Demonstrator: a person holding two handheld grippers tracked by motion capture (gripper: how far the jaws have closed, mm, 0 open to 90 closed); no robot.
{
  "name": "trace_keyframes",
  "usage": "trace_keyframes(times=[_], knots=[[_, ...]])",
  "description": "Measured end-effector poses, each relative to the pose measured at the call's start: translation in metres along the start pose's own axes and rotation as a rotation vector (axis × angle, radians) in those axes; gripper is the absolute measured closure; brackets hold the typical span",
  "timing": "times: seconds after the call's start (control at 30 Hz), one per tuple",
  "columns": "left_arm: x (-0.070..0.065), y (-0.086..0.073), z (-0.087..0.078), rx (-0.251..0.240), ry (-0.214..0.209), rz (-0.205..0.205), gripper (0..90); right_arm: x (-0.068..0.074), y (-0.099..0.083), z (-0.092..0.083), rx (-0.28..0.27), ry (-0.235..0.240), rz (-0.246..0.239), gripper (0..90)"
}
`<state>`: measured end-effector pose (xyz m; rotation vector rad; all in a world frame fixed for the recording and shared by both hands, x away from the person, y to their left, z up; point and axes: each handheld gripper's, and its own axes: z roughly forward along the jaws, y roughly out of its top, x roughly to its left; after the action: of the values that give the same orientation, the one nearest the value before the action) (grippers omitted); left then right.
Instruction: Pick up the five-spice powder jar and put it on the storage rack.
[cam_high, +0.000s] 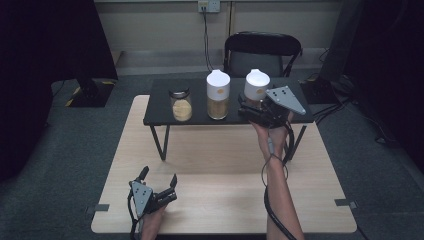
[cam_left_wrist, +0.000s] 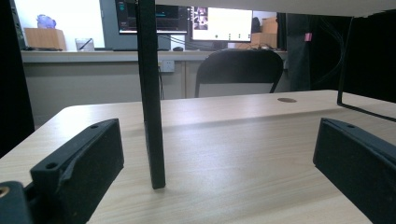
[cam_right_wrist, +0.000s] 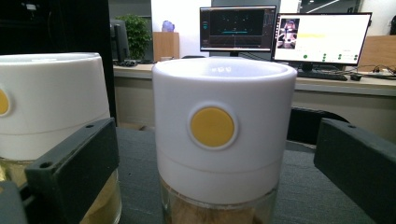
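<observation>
We see the right claw (cam_high: 251, 111) open, jaws flanking the white-lidded jar (cam_right_wrist: 223, 140) on the black shelf (cam_high: 160, 112), upper centre-right of the high view. Risk: an off-centre closure tips it against the neighbouring jar (cam_right_wrist: 46, 107). The left claw (cam_high: 159, 181) rests open on the tabletop (cam_high: 225, 200).

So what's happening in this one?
A person is reaching the right gripper up to the rightmost white-lidded jar on the black shelf. Its jaws are open on either side of the jar, not yet closed. The left gripper rests open on the wooden table. Two other jars stand untouched.
</observation>
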<state>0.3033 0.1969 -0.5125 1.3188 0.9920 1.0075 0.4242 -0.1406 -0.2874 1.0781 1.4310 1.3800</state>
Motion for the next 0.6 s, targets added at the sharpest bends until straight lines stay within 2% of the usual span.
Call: trace_keyframes(times=[0.2,0.6], knots=[[0.0000,0.0000,0.0000,0.000,0.000,0.000,1.2,-0.0018,-0.0013,-0.0032,-0.009,0.008,0.015,0.0],[0.0001,0.0000,0.0000,0.000,0.000,0.001,1.2,-0.0033,-0.0057,-0.0103,-0.008,-0.007,0.004,0.0]])
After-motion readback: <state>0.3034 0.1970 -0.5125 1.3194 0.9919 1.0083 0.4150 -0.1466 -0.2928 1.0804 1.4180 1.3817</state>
